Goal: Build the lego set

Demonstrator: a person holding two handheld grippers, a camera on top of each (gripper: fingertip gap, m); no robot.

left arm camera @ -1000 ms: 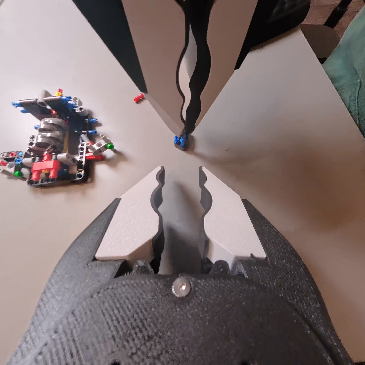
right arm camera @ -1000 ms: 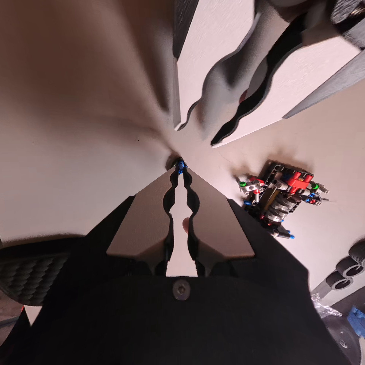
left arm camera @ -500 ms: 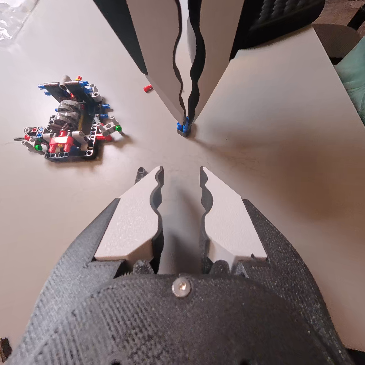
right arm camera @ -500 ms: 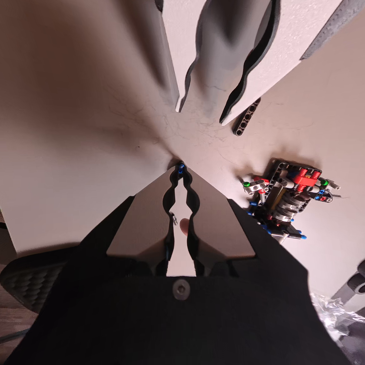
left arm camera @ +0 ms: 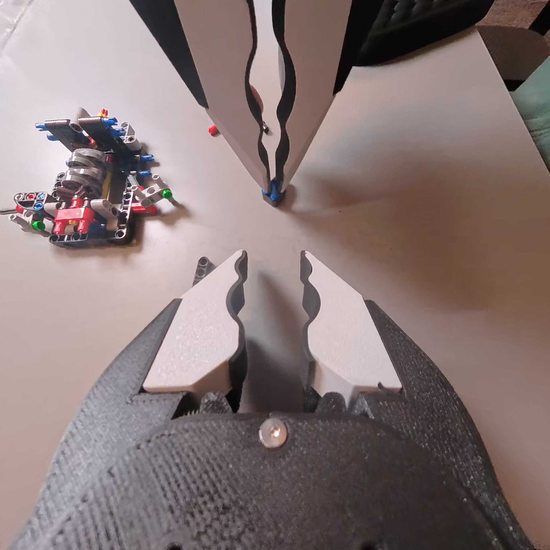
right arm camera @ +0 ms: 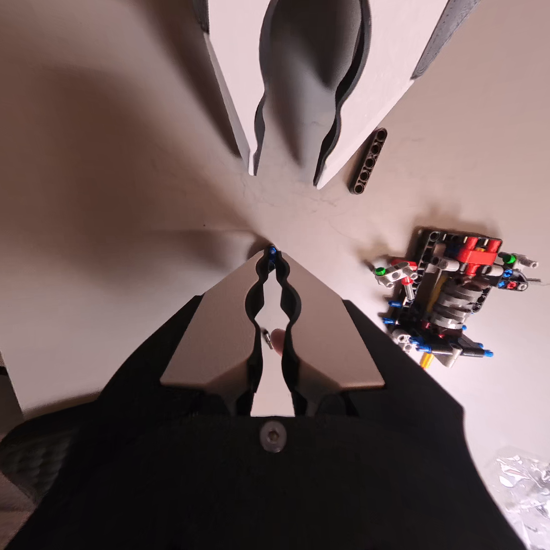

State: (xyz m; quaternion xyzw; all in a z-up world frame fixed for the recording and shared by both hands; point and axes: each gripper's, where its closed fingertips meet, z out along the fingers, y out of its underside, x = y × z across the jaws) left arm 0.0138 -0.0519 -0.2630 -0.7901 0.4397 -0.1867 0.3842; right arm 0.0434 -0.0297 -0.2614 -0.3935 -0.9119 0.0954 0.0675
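My right gripper [right arm camera: 271, 253] is shut on a small dark piece with blue pins [left arm camera: 273, 195], holding it down at the table surface. My left gripper [left arm camera: 273, 256] is open and empty, facing the right gripper with a gap of bare table between them; it also shows in the right wrist view [right arm camera: 284, 178]. The partly built lego assembly [left arm camera: 89, 184], black frame with grey gears and red, blue and green parts, lies on the table to the left; it also shows in the right wrist view [right arm camera: 452, 291]. A dark beam with holes [right arm camera: 369, 162] lies beside my left gripper's finger, half hidden in the left wrist view [left arm camera: 204, 266].
A small red pin [left arm camera: 212, 130] lies on the white table [left arm camera: 416, 238] behind the right gripper. A clear plastic bag [right arm camera: 520, 482] lies near the assembly. The table's right edge [left arm camera: 506, 98] borders a dark chair and a green cloth. Tip to tip, the grippers are about 5 cm apart.
The left gripper has drawn back and swung round to face the right gripper head on, and the dark beam has come into view beside its finger. The right gripper stays shut on the blue-pin piece.
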